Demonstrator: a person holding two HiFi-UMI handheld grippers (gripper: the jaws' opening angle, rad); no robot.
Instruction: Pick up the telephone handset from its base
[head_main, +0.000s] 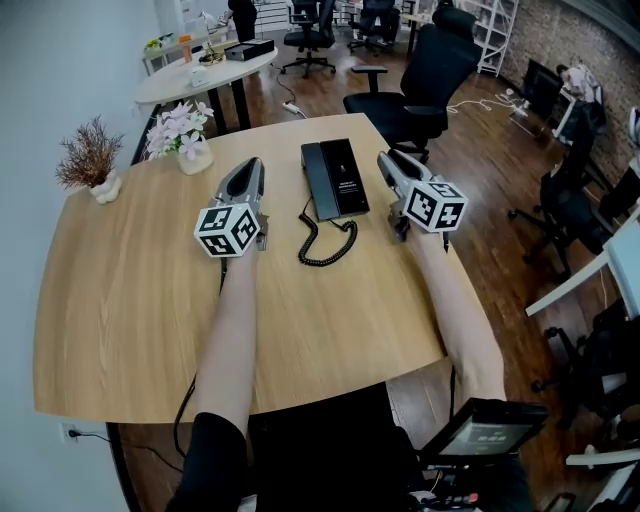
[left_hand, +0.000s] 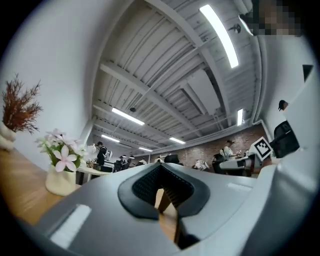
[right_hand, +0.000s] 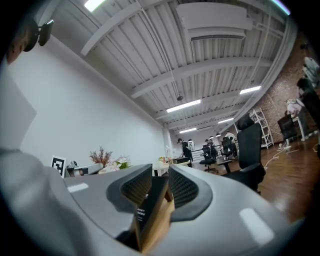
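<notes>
The black telephone (head_main: 335, 178) lies flat in the middle of the round wooden table (head_main: 130, 300). Its handset (head_main: 317, 180) rests on the left side of the base, and the coiled cord (head_main: 327, 243) curls towards me. My left gripper (head_main: 249, 163) is over the table left of the phone, apart from it, with its jaws together and nothing between them (left_hand: 161, 172). My right gripper (head_main: 385, 158) hovers just right of the phone, open and empty. In the right gripper view (right_hand: 160, 172) the phone (right_hand: 149, 205) shows through the gap between the jaws, farther off.
A white vase of pink flowers (head_main: 185, 135) and a pot with a dried reddish plant (head_main: 92, 160) stand at the table's far left. A black office chair (head_main: 420, 85) is behind the table, with a white round table (head_main: 200, 75) beyond. A tablet (head_main: 485, 435) hangs at my lower right.
</notes>
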